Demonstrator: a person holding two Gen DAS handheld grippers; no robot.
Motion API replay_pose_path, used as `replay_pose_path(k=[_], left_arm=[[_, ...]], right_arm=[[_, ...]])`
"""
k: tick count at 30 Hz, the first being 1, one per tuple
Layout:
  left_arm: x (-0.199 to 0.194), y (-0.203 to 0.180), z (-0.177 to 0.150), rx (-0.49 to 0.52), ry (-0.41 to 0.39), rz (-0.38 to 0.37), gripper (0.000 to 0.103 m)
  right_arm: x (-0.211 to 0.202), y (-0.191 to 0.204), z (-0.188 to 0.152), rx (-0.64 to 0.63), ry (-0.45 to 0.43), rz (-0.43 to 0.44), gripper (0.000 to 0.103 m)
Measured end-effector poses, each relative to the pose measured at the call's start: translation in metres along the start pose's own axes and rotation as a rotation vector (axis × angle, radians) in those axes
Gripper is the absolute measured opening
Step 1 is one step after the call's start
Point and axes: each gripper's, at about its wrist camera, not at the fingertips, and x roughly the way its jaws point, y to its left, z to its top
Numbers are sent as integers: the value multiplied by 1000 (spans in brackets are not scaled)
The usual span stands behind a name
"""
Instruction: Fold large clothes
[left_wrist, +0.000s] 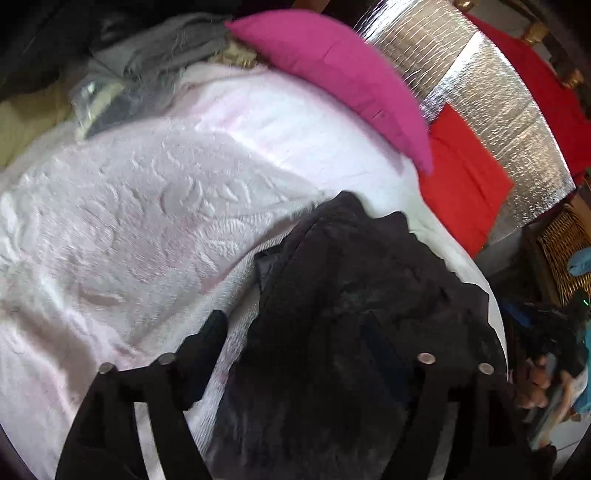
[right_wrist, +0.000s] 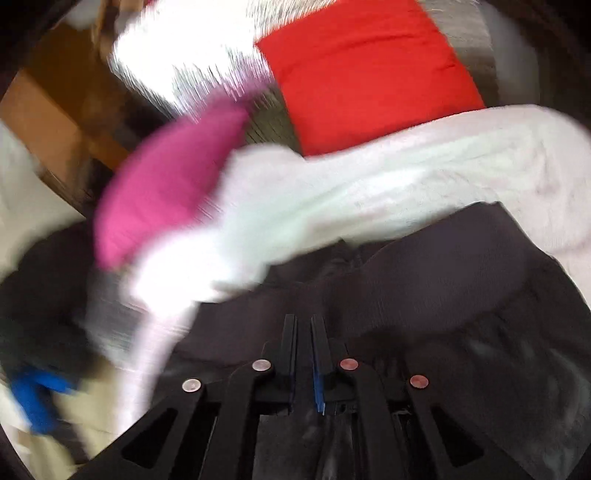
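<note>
A large dark garment (left_wrist: 354, 295) lies bunched on the pale pink blanket (left_wrist: 140, 221) of a bed. My left gripper (left_wrist: 314, 332) is wide open, its left finger (left_wrist: 210, 332) on the blanket beside the cloth; the right finger is hidden by the garment. In the blurred right wrist view the same dark garment (right_wrist: 461, 295) fills the lower half. My right gripper (right_wrist: 303, 321) has its fingers nearly together over the garment's ribbed band; a pinch on cloth cannot be told.
A magenta pillow (left_wrist: 332, 74) and a red pillow (left_wrist: 461, 184) lean on a silver foil headboard (left_wrist: 498, 110). Grey clothes (left_wrist: 155, 55) pile at the bed's far left. A wicker basket (left_wrist: 561, 251) stands to the right.
</note>
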Motion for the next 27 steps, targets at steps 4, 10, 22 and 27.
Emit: replay_pose_path(k=[4, 10, 22, 27], left_arm=[[-18, 5, -8, 22, 7, -17, 83], [-15, 24, -21, -21, 95, -24, 84], [31, 37, -27, -90, 231, -138, 85], [44, 40, -22, -112, 219, -188, 88]], right_arm=[[-97, -45, -18, 121, -148, 81, 103], [-145, -139, -65, 230, -91, -35, 103], [-83, -216, -98, 373, 22, 140, 103], [-57, -205, -102, 335, 40, 250, 103]])
